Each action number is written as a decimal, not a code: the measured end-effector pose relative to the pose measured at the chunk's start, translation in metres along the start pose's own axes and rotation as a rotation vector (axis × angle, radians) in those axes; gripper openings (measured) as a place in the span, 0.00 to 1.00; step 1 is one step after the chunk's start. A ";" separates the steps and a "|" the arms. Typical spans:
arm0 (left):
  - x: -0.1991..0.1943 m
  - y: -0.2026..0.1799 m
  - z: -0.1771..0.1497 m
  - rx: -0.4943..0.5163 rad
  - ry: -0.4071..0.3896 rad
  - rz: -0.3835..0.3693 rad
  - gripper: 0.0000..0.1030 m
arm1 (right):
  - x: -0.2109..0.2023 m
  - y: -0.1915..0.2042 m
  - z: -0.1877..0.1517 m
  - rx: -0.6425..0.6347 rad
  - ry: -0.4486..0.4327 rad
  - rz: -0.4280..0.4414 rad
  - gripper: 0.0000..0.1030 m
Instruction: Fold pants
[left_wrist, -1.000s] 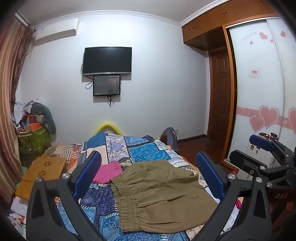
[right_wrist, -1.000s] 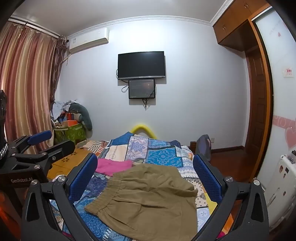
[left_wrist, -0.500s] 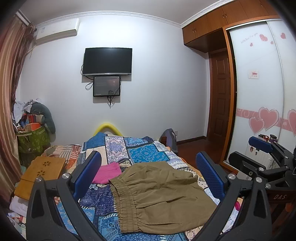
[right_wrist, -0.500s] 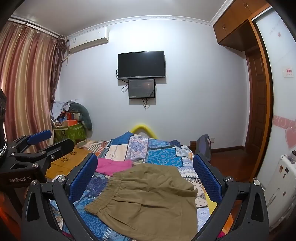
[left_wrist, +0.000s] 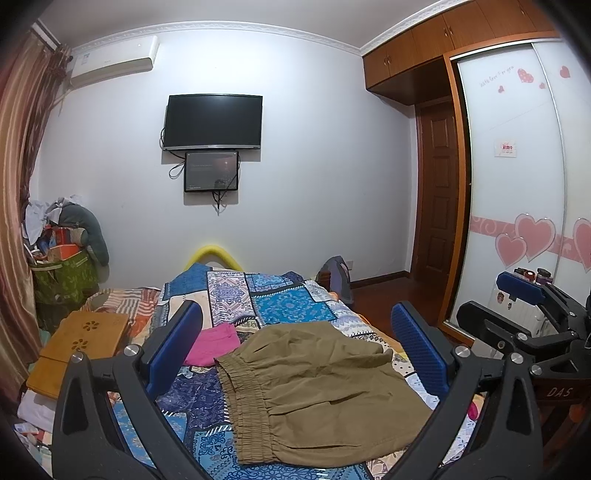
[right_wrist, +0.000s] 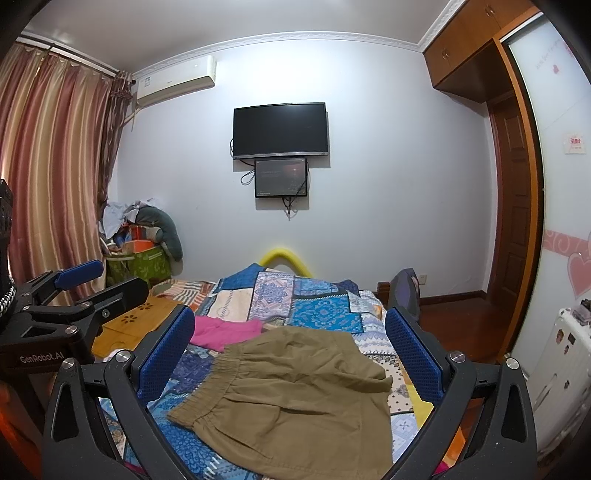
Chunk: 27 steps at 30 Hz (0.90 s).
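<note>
Fingers: two per gripper, four in total, blue pads on black frames. Left gripper (left_wrist: 297, 347) spread wide, nothing between the pads; left pad (left_wrist: 173, 350) at 9 o'clock of the view, right pad (left_wrist: 419, 349) at 3 o'clock. Right gripper (right_wrist: 290, 349) likewise spread wide, gripping nothing. Both held above the bed, clear of the cloth.

Pants (left_wrist: 321, 387): one pair, olive-brown, short-legged, lying flat but rumpled on the bed (left_wrist: 280, 306). Not folded. Elastic waistband (left_wrist: 243, 398) toward 8 o'clock in the left wrist view, legs toward 3 o'clock. Seen again from the right wrist (right_wrist: 295, 398), framed between its two pads, waistband at 9 o'clock.

Bed cover: one blue patchwork quilt (right_wrist: 321, 310). One pink garment (left_wrist: 212, 343) just beside the pants at 10 o'clock, partly behind the left pad; cannot tell whether the two touch.

Other items, counted:
- 1 wooden lap tray (left_wrist: 79, 343), two flower cut-outs, at 9 o'clock on the bed edge.
- 2 wall screens: larger TV (left_wrist: 213, 122), smaller screen (left_wrist: 211, 171) directly under it, at 12 o'clock.
- 1 air conditioner (left_wrist: 112, 59) at 11 o'clock.
- 1 curtain (right_wrist: 51, 177), striped.
- 1 yellow curved footboard pad (right_wrist: 284, 258).
- 1 green bag (left_wrist: 64, 280) piled with clothes, 9 o'clock.
- 1 wardrobe door (left_wrist: 517, 177) with pink hearts, 3 o'clock.
</note>
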<state>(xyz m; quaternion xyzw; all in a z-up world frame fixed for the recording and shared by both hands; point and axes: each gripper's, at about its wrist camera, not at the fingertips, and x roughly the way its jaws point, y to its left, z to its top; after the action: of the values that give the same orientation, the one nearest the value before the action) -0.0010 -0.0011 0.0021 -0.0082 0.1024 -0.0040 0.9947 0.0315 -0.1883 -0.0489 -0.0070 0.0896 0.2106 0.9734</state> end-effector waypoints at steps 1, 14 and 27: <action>0.000 0.000 0.000 0.000 0.000 -0.001 1.00 | 0.001 0.004 -0.001 0.000 0.000 -0.001 1.00; 0.000 -0.001 -0.002 0.005 0.000 0.000 1.00 | -0.003 0.000 0.001 0.003 -0.001 -0.001 1.00; 0.000 0.000 -0.003 -0.006 0.003 -0.003 1.00 | -0.001 -0.004 0.002 0.003 0.006 -0.010 1.00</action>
<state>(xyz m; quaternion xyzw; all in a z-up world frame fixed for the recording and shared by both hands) -0.0017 -0.0011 -0.0009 -0.0114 0.1037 -0.0052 0.9945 0.0329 -0.1923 -0.0470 -0.0064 0.0928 0.2055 0.9742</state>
